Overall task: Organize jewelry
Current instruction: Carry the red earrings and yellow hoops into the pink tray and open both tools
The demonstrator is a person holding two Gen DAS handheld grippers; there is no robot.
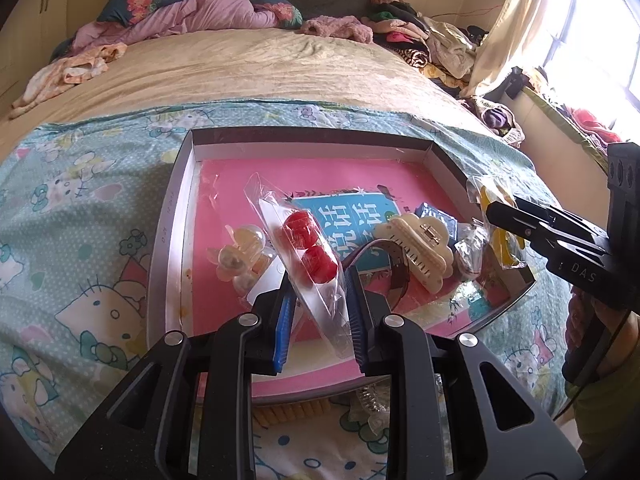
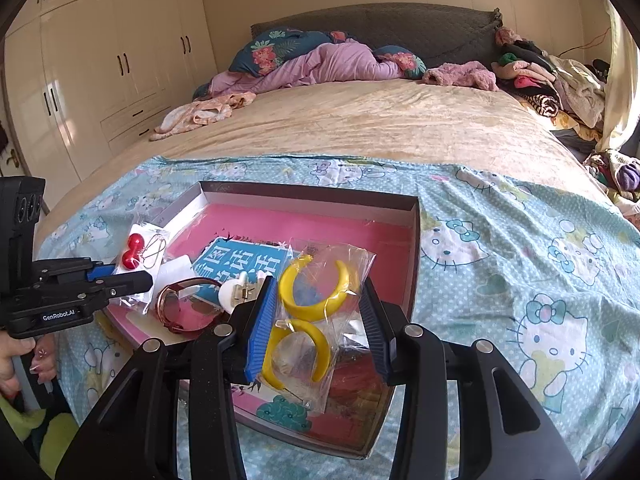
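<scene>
Red bead earrings point(image 1: 310, 246), clear packet, tilted above the box point(image 1: 176, 216). Yellow hoop earrings point(image 2: 312, 300), clear packet, above the box's right side. Cream claw clip point(image 1: 420, 248), watch point(image 2: 180, 308): lying inside the box.

Glossy clear plastic bag point(image 2: 320, 320), shiny yellow plastic earrings point(image 2: 316, 292), matt printed cotton sheet point(image 2: 520, 280)

your left gripper point(image 1: 318, 300) and right gripper point(image 2: 318, 320) are black, angular frames with round silver screws and ribbed blue pads point(image 2: 260, 332). white "genrobot.ai" lettering marks the left one's side. your hand point(image 2: 18, 360) shows painted nails, beside a lime-green garment point(image 2: 52, 436).
</scene>
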